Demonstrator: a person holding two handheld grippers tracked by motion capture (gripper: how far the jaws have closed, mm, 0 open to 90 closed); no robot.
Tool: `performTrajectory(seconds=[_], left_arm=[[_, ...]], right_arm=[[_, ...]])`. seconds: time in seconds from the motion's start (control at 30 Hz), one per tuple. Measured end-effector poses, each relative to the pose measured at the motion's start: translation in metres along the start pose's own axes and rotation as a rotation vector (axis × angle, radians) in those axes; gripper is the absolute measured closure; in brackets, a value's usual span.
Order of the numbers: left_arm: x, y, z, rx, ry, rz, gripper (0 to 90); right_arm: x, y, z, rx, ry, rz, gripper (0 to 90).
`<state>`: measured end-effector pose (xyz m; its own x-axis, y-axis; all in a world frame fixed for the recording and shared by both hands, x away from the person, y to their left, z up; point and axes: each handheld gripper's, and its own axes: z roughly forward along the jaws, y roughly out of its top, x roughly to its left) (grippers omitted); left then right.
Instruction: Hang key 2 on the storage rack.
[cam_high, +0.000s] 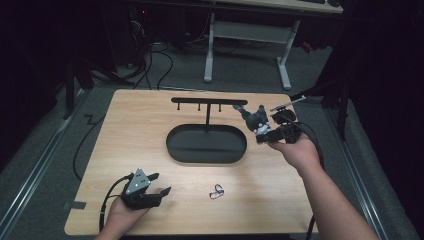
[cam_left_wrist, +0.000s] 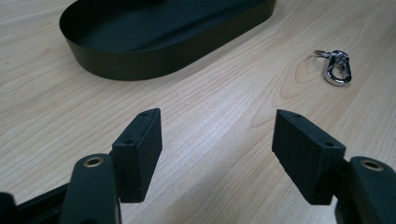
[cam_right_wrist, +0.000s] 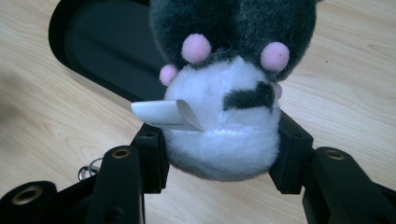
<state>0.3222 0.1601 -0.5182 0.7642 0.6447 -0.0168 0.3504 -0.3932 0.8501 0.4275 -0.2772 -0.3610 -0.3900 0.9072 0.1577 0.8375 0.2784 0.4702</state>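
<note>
The plush toy's (cam_right_wrist: 224, 93) head runs off the top of the right gripper view. The right gripper (cam_high: 267, 132) clamps its white belly, beside the black tray (cam_high: 206, 144). The left gripper (cam_high: 159, 184) rests with jaws apart, a metal clip (cam_high: 216, 192) lying nearby.

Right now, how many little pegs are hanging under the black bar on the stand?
3 pegs show under the stand's bar: one left of the post, one just left of it, one right. The plush toy covers the bar's right end, so another may hide.

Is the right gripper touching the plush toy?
Touching. In the right gripper view, the right gripper has both jaws pressed against the plush toy's white sides.
</note>
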Motion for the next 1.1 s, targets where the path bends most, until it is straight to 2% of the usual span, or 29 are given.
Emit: performTrajectory(seconds=[0.27, 0.5, 0.67, 0.83, 1.1], left_arm=[[-0.001, 0.000, 0.001, 0.010, -0.005, 0.004, 34.0], [-0.001, -0.001, 0.001, 0.009, -0.006, 0.003, 34.0], [0.000, -0.001, 0.001, 0.011, -0.006, 0.002, 34.0], [0.001, -0.001, 0.001, 0.012, -0.004, -0.002, 34.0], [0.000, -0.001, 0.002, 0.008, -0.005, 0.001, 34.0]], right_arm=[[0.002, -0.007, 0.026, 0.024, -0.004, -0.015, 48.5], [0.006, -0.004, 0.048, 0.023, -0.006, -0.019, 47.1], [0.008, -0.001, 0.061, 0.037, -0.025, -0.023, 43.7], [0.006, 0.003, 0.060, 0.011, -0.019, -0.016, 34.2], [0.011, -0.009, 0.045, -0.008, -0.049, -0.076, 35.6]])
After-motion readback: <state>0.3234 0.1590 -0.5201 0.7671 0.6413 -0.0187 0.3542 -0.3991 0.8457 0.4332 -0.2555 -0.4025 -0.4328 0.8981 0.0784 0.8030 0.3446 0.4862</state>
